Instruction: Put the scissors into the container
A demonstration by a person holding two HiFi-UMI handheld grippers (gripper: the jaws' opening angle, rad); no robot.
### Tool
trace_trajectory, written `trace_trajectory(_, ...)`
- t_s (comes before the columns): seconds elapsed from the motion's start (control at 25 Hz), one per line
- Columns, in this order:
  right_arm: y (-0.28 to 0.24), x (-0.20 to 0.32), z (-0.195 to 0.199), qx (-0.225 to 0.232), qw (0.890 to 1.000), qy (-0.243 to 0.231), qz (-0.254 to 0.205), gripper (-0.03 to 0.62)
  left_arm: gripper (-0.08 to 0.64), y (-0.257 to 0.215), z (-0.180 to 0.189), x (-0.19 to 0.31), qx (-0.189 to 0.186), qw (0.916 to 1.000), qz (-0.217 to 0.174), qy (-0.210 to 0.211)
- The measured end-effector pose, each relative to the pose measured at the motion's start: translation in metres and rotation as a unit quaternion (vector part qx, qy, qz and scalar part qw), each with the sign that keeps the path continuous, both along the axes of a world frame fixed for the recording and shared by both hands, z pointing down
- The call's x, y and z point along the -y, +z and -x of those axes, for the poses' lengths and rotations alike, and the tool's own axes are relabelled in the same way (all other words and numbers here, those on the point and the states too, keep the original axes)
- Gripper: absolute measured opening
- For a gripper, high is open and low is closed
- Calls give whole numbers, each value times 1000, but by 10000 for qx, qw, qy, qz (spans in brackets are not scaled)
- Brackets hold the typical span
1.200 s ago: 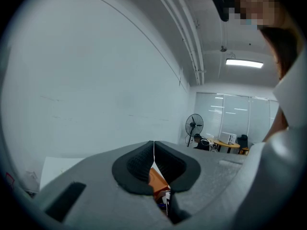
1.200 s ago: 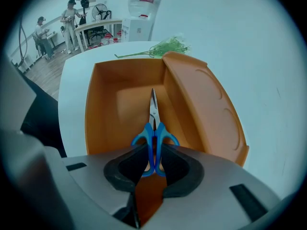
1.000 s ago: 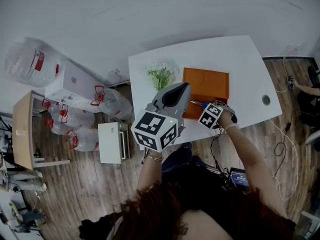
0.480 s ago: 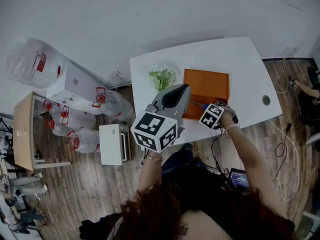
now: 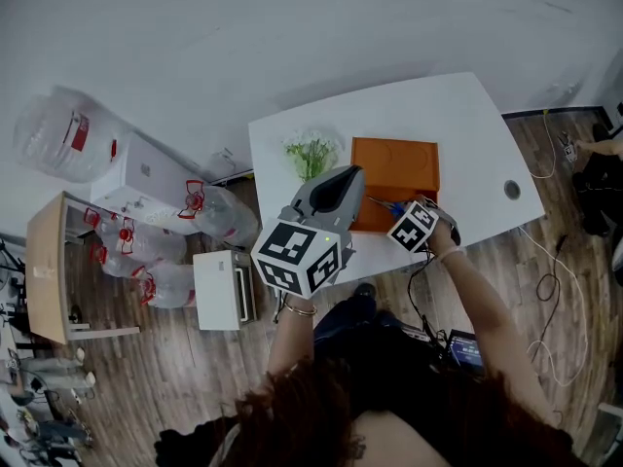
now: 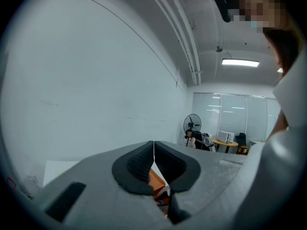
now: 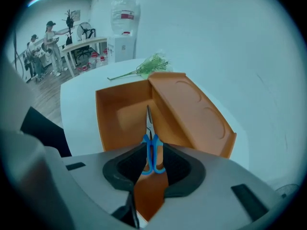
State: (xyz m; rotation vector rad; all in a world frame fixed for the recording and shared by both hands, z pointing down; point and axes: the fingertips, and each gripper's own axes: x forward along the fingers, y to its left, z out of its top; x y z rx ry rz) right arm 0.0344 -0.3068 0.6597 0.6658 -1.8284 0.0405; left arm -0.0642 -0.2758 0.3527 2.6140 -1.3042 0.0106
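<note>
Right claw [image 7: 153, 151], jaws closing on scissors [image 7: 150, 140], above orange container [image 7: 115, 115]

A white table [image 5: 467, 125] carries a green sprig [image 5: 311, 152] near one end and has a round hole [image 5: 512, 190] near the other. On the wood floor [image 5: 146, 377] beside it are water jugs [image 5: 219, 212], a white box [image 5: 222, 278] and a wooden desk [image 5: 44, 266]. Cables [image 5: 550, 290] trail on the opposite side.
</note>
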Motion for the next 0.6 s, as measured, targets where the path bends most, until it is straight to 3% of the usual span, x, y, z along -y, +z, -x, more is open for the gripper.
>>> trace_trajectory(0.6,-61,-8,4,1232,9857,887,-736,26,18,-8,0,-25,57,9999,-136,-28)
